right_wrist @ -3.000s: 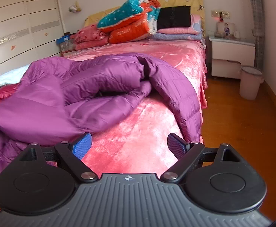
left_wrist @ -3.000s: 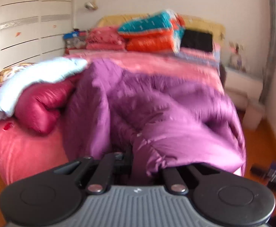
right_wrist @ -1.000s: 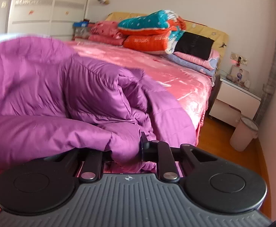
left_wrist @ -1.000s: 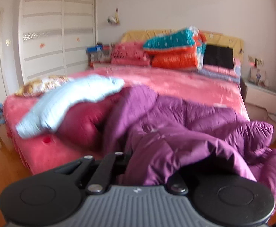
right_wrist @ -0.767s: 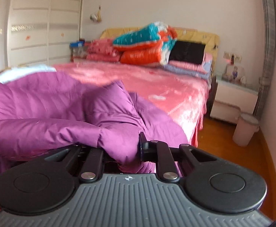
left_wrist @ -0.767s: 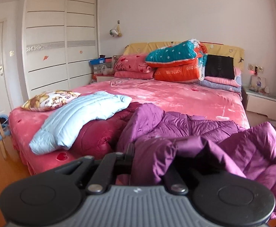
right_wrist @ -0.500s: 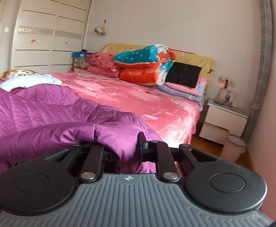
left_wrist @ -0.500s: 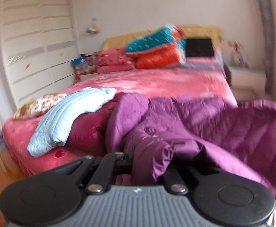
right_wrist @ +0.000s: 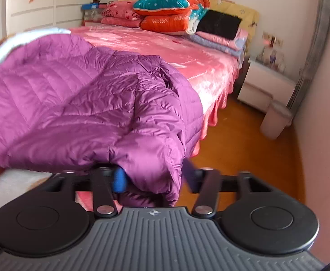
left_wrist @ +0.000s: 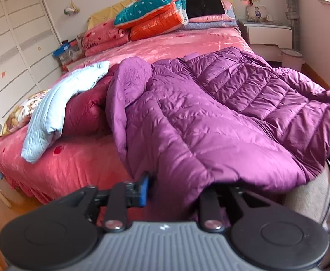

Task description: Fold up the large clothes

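A large purple down jacket (left_wrist: 199, 117) lies spread across the pink bed (left_wrist: 187, 43), zip side up, with its hem hanging over the near edge. My left gripper (left_wrist: 176, 189) is at that hem and its jaws are opening. Its left blue pad (left_wrist: 144, 188) stands clear of the fabric, and the hem drapes over and hides the right finger. In the right wrist view the jacket (right_wrist: 74, 103) bunches at the bed's corner. My right gripper (right_wrist: 153, 178) is opening wide, with a fold of the hem loose between its pads (right_wrist: 119, 180).
A light blue jacket (left_wrist: 58, 103) lies over a dark red one (left_wrist: 86, 113) on the left of the bed. Folded quilts and pillows (left_wrist: 156, 15) are stacked at the headboard. A nightstand (right_wrist: 264, 88) and a bin (right_wrist: 275, 122) stand on the wooden floor to the right, and a wardrobe (left_wrist: 13, 45) on the left.
Both grippers were shut on the purple jacket's hem and held it up; now their jaws have parted. The jacket has come down and lies spread on the bed.
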